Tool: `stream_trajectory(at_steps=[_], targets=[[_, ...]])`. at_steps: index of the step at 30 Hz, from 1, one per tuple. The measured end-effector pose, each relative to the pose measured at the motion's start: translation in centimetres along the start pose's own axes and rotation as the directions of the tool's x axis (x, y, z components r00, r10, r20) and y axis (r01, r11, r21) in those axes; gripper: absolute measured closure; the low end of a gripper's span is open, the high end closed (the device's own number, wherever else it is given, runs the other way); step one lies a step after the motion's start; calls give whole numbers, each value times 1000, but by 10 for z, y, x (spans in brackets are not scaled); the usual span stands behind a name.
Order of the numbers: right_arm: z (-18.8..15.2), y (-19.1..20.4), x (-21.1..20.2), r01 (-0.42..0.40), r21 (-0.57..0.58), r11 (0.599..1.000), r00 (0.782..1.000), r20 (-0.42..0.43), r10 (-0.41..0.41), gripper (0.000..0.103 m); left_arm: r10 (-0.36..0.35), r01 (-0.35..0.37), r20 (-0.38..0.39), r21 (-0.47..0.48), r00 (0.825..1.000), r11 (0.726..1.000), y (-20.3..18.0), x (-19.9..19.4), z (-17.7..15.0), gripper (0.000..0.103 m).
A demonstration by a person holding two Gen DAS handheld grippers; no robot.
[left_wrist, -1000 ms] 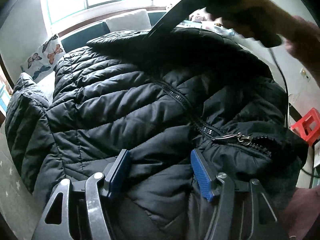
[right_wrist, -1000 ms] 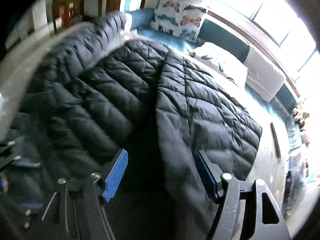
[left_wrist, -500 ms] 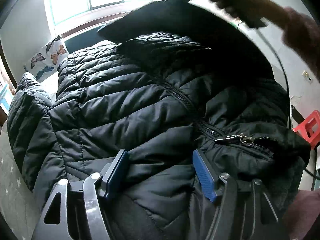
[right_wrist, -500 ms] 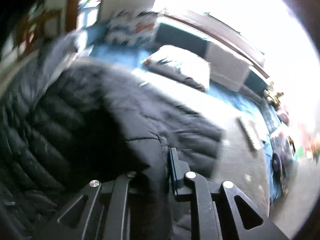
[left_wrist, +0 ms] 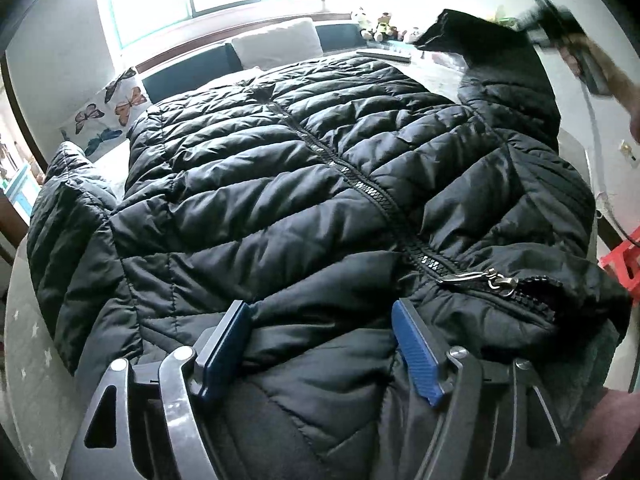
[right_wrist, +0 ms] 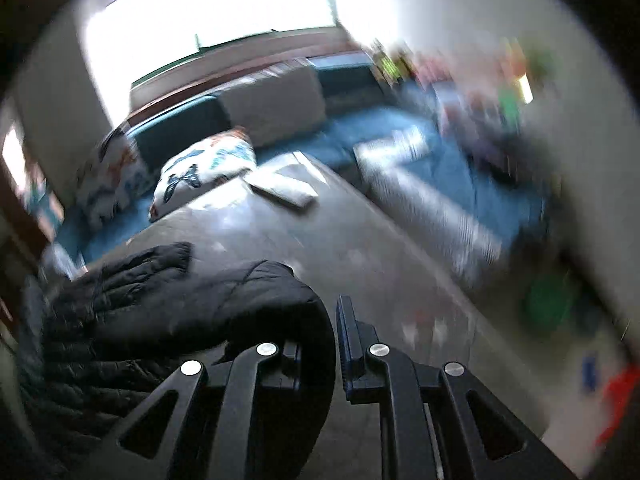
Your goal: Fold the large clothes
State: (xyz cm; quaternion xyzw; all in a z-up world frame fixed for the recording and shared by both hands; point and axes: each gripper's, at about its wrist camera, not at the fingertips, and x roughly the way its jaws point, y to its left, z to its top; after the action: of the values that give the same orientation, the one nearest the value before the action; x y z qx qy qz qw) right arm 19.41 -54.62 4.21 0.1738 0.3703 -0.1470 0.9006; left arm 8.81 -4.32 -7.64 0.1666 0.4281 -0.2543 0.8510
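Black quilted jacket (left_wrist: 304, 184) is lying front-up across a grey star-patterned bed (left_wrist: 24, 364), filling most of the left wrist view; front is zipped, zipper (left_wrist: 360, 184) running up the middle with its metal pull (left_wrist: 476, 278) near the collar end; body is lying spread and not yet folded; one sleeve (left_wrist: 68, 220) is draping at the left edge, unfolded; the other sleeve (left_wrist: 500, 60) is being held raised off the bed at upper right, its cuff pinched in the right claw (right_wrist: 332, 340), whose jaws are pressed together on the dark fabric (right view is blurred, so the grip depth cannot be judged); left claw (left_wrist: 320, 344) is sitting with jaws spread over the padding near the collar, blue pads (left_wrist: 416, 352) resting on or just above the fabric, gripping nothing. Judgement: task is at an early stage; first sleeve fold is under way only; remaining are laying this sleeve across the chest, folding the second sleeve in, then doubling the body.
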Motion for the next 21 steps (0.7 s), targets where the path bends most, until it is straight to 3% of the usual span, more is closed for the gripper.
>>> stream_trajectory(at_steps=[3, 5, 7, 11, 13, 16, 21], targets=[[-25, -47, 39, -44, 140, 989, 994, -97, 57, 86, 13, -13, -7, -7, 1000, 1000, 1, 2, 1, 20], [-42, -66, 57, -60, 179, 982, 987, -134, 85, 78, 18, -18, -11, -11, 1000, 1000, 2, 3, 1, 18], [-54, -83, 64, -62, 195, 979, 985, -145, 91, 68, 16, -16, -15, -18, 1000, 1000, 4, 4, 2, 17], [-60, -109, 62, -110, 319, 941, 981, -120, 156, 64, 22, -22, -22, -26, 1000, 999, 5, 4, 3, 16], [-55, -101, 60, -50, 259, 965, 985, -148, 91, 64, 25, -26, -24, -29, 999, 999, 6, 3, 3, 16], [-44, -89, 41, 46, 140, 989, 993, -113, -30, 64, 20, -21, -31, -31, 999, 999, 8, -3, 3, 16], [-36, -68, 3, 202, 39, 979, 979, -39, -200, 64, -2, 0, -24, -63, 1000, 998, 21, -26, 1, 16]])
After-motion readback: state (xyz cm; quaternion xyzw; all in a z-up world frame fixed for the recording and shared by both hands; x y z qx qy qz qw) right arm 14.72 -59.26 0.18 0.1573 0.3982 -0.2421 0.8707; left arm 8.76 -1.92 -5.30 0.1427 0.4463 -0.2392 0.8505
